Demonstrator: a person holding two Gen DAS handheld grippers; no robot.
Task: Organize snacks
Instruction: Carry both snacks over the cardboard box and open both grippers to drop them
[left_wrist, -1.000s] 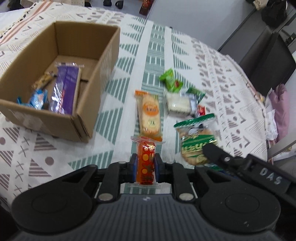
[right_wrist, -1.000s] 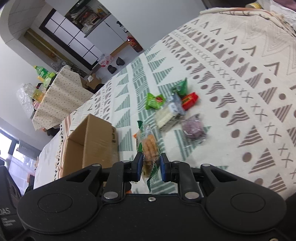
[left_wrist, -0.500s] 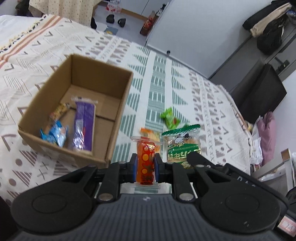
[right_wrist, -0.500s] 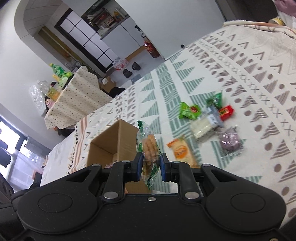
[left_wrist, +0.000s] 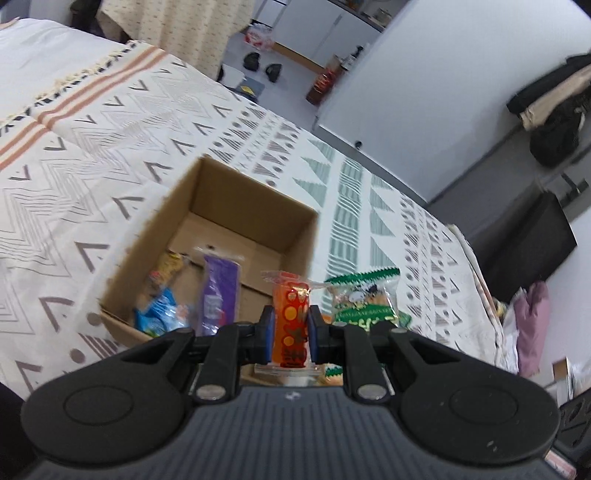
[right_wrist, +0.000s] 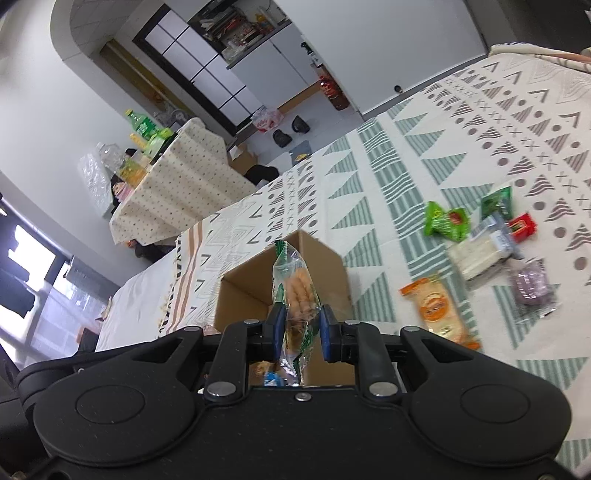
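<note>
While the left tool (left_wrist: 290, 334) clamps an orange snack packet (left_wrist: 290, 325), the right tool (right_wrist: 300, 330) clamps a green-edged cracker packet (right_wrist: 297, 299) above the cardboard box (right_wrist: 328, 269).

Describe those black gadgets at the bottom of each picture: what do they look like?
Each hand-held gripper, left and right, has a matte black body with a ribbed top and two rounded lobes bearing circular discs. Slim black link bars with silver pivot screws run forward to the fingers, which carry blue pads. No cables, sleeves or hands show.

Both raised, the left tool (left_wrist: 290, 334) and right tool (right_wrist: 300, 331) each have fingers pinched onto something.
</note>
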